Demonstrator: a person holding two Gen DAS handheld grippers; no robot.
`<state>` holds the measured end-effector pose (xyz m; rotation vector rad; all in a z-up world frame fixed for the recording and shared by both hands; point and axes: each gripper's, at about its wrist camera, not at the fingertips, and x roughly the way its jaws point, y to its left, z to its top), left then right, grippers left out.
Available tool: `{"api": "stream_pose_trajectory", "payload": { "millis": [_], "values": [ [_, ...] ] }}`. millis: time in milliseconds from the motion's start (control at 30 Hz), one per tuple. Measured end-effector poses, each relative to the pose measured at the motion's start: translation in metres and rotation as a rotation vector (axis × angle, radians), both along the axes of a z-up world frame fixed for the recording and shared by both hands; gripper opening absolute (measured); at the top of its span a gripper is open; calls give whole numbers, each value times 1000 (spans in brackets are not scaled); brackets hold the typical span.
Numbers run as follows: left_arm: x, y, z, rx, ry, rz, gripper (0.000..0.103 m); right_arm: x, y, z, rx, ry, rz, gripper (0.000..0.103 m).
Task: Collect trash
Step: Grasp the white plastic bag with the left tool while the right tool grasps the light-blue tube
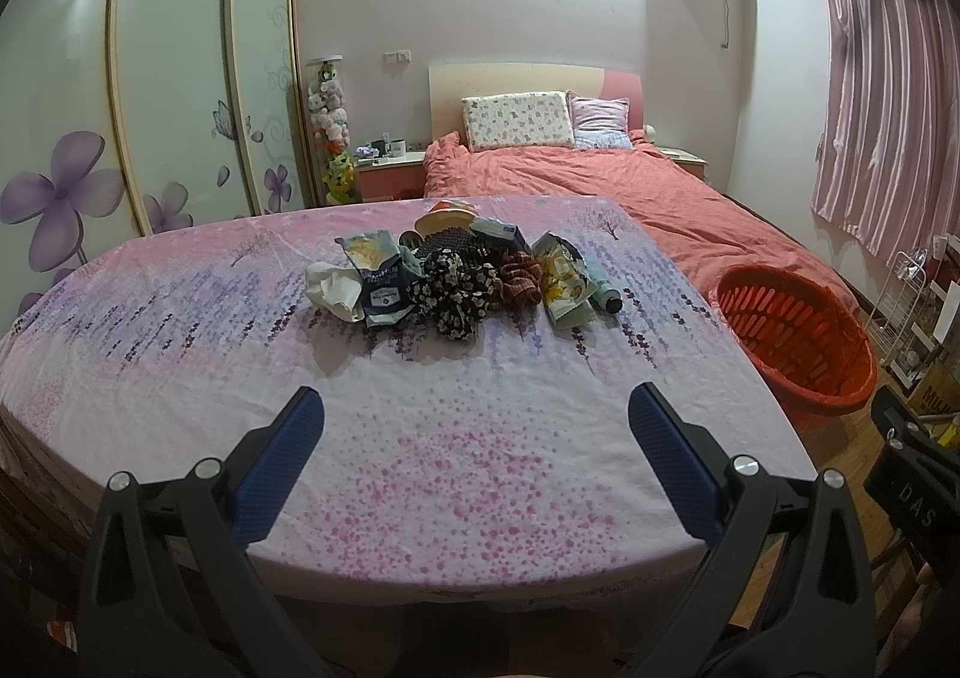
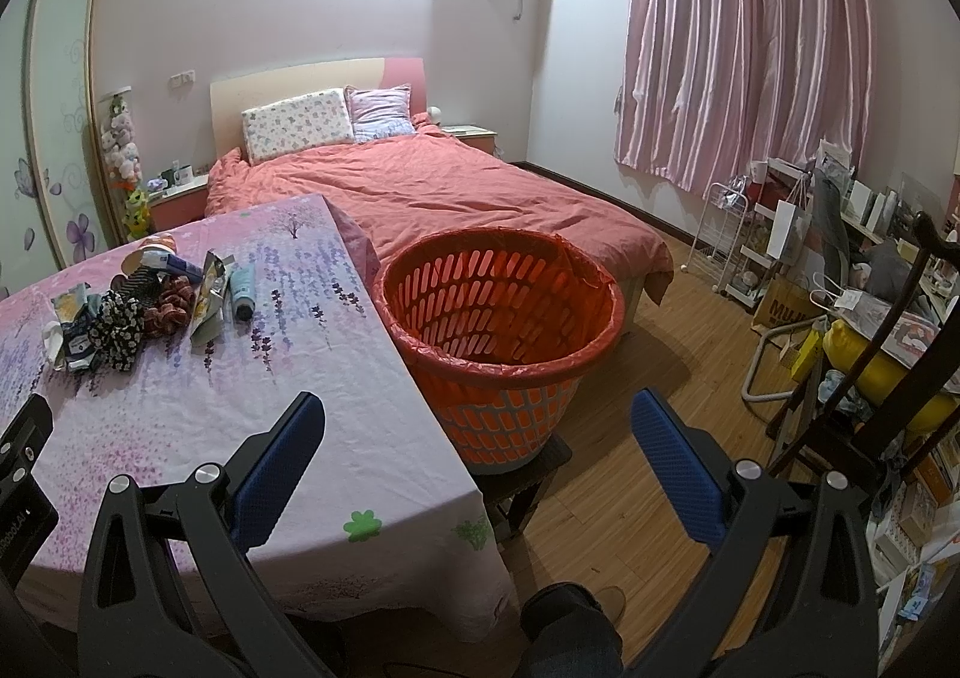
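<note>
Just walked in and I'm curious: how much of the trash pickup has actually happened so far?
Nothing looks done yet. The red basket beside the table shows only its liner, no trash inside that I can see. Nothing is in hand: the left tool and right tool both hang open and empty over the near table edge. All of it is left: the pile of wrappers, with the bottle at its right end, sits on the tablecloth.

On the table [image 1: 180,378], the pile counts out: two snack bags [image 1: 375,282] [image 1: 564,282], one crumpled white tissue [image 1: 330,285], two scrunchies [image 1: 456,291] [image 1: 519,285], one tube [image 1: 603,288]. Just right of the table, one orange basket [image 2: 498,306]. Beyond it, two pillows [image 1: 516,121] [image 1: 600,123].
</note>
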<state>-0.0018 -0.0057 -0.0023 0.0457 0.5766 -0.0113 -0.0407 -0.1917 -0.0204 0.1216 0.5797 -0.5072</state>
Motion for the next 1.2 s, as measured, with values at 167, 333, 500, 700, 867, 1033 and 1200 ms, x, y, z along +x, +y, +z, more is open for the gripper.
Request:
{"api": "stream_pose_trajectory", "payload": {
  "millis": [167, 333, 500, 700, 867, 1033, 1200],
  "values": [
    [8, 6, -4, -7, 7, 7, 99, 2, 0, -4, -2, 2, -1, 101],
    [21, 24, -11, -32, 19, 29, 99, 11, 2, -5, -32, -4, 12, 101],
    [45, 54, -14, -45, 42, 86, 99, 32, 7, -5, -25, 19, 83, 101],
    [81, 102, -18, -71, 66, 164, 99, 59, 14, -5, 76, 24, 169, 101],
    [113, 134, -25, -91, 88, 183, 97, 98, 21, -3, 117, 26, 219, 100],
    [147, 156, -37, -112, 137, 183, 91, 147, 21, -13, 195, 65, 297, 72],
    [178, 164, -51, -169, 192, 136, 84, 189, 27, -26, 223, 108, 357, 54]
  ]
}}
